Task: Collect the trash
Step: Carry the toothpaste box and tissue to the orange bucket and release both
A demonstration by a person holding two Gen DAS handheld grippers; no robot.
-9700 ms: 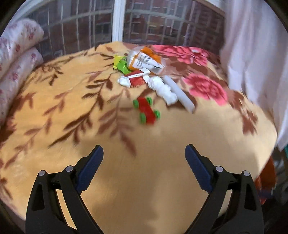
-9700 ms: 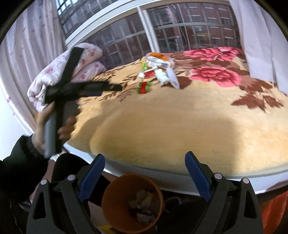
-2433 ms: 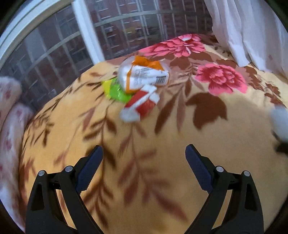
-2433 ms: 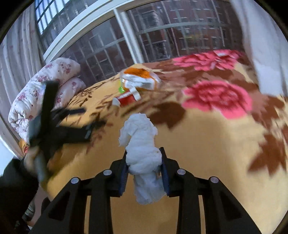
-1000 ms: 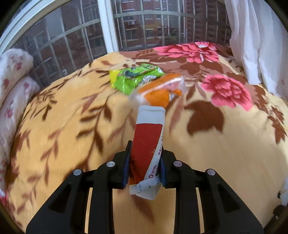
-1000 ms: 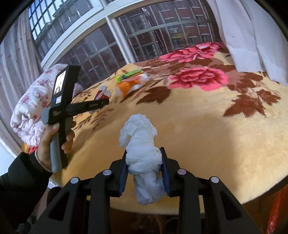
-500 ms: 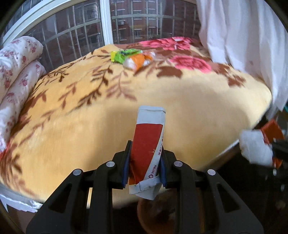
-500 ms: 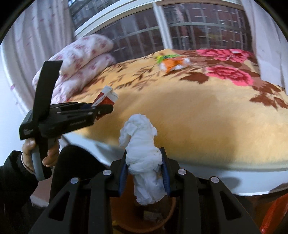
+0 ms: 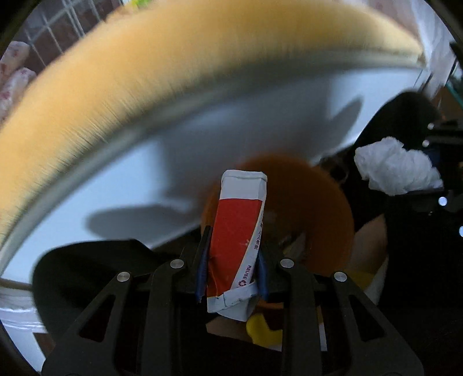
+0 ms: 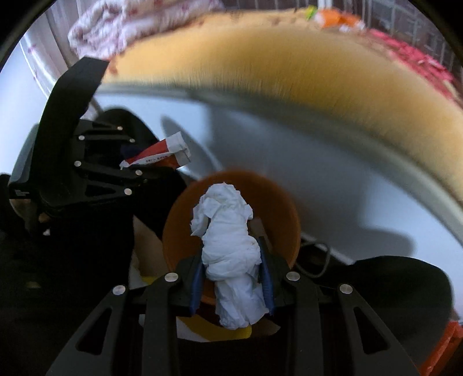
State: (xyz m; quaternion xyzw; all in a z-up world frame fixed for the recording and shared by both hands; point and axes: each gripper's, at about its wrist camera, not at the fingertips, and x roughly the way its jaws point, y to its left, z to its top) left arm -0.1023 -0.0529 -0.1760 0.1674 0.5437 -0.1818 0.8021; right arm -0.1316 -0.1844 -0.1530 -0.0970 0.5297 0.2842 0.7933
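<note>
My left gripper (image 9: 231, 270) is shut on a flattened red and white carton (image 9: 235, 228), held above the orange trash bin (image 9: 332, 208) that stands beside the bed. My right gripper (image 10: 231, 285) is shut on a crumpled white tissue (image 10: 228, 245), held over the same orange bin (image 10: 280, 219). The tissue also shows at the right of the left wrist view (image 9: 396, 167). The left gripper and its carton (image 10: 162, 153) show at the left of the right wrist view. An orange wrapper (image 10: 332, 14) and a green wrapper (image 10: 311, 10) lie far off on the bed.
The bed with its yellow floral blanket (image 10: 289, 69) and white side panel (image 10: 318, 173) rises behind the bin. Rolled pink-flowered bedding (image 10: 130, 23) lies at the bed's far left. A yellow object (image 9: 263, 332) lies on the floor by the bin. A cable (image 10: 318, 254) runs near the bin.
Both grippers have dropped from bed height to below the bed's edge, over the orange bin. Each still holds its piece of trash. The view is blurred by the motion.
</note>
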